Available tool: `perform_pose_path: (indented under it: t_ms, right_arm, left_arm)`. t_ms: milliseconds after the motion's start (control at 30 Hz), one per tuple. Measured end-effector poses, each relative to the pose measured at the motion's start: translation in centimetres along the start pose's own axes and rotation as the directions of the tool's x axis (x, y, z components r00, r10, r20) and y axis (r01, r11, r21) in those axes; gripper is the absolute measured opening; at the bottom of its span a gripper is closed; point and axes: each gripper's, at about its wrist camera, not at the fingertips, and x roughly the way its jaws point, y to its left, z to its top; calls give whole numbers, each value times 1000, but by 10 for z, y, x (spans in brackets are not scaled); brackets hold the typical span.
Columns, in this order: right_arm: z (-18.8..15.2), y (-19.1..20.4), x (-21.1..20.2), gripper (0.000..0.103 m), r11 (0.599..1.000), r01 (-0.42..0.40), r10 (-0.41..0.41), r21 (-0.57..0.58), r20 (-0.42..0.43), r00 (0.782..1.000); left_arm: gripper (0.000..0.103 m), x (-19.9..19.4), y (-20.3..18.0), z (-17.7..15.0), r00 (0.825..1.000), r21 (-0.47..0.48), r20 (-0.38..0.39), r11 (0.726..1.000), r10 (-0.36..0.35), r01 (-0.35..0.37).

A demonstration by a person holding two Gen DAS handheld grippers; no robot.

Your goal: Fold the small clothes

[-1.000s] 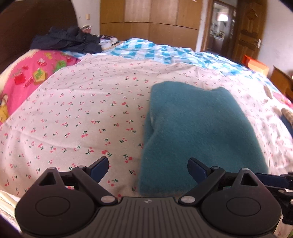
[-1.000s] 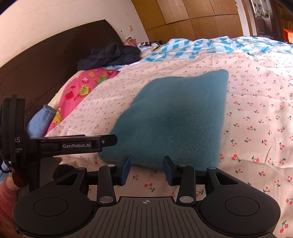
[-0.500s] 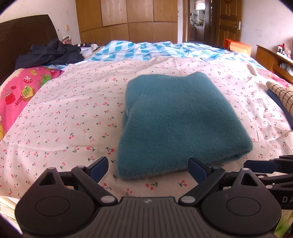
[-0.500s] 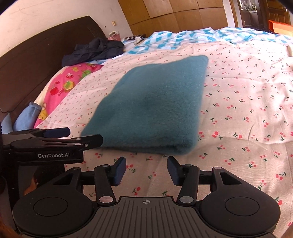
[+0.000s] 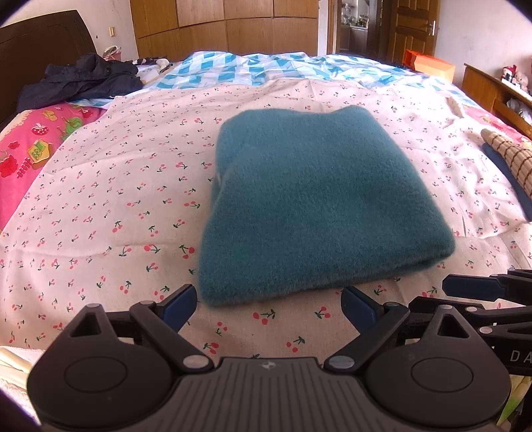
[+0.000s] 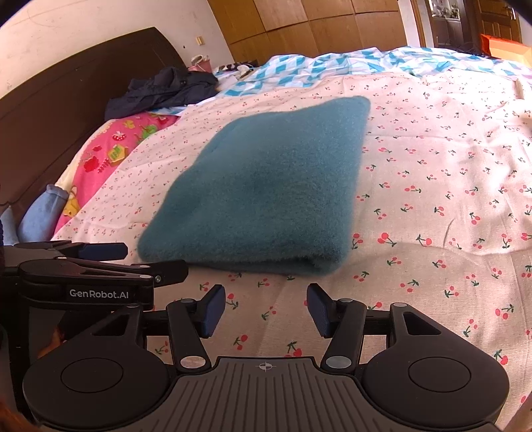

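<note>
A folded teal garment [image 5: 319,212] is laid flat on the cherry-print sheet [image 5: 116,199] that is spread over the bed, a rounded fold turned toward the near edge. It is touched by neither gripper.

The left gripper [image 5: 269,304] is held just short of the garment's near edge, its jaws spread wide with only sheet seen between the blue pads [image 5: 181,304]. The right gripper [image 6: 266,310] is likewise held just near of the fold; its jaws have just been opening and are parted now, with nothing between them. Each gripper is seen at the side of the other's view — the right one at the lower right of the left camera, the left one at the lower left of the right camera.

To the left, a pink cartoon-print cover [image 5: 30,156] is tucked under the sheet, and a pale blue cloth item [image 6: 41,216] is seen against the dark headboard [image 6: 66,99]. A dark jacket [image 5: 79,79] is heaped at the far left, beside a blue-and-white checked quilt [image 5: 252,68] spread across the far side. At the right edge a beige checked cloth [image 5: 512,156] is laid over something dark blue. Farther off, an orange box [image 5: 429,68] is set near a wooden door [image 5: 412,30], and wooden wardrobes [image 5: 226,26] line the far wall. No container is found among these things.
</note>
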Motion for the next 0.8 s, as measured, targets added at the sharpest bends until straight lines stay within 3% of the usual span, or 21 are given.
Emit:
perform_pose_path:
  t_ms: [800]
  right_arm:
    - [0,-2,2,60,1000,18,-18,10,-17,1000]
  left_arm:
    - [99,6,4,-1,996,-41,-82,999,-21,17]
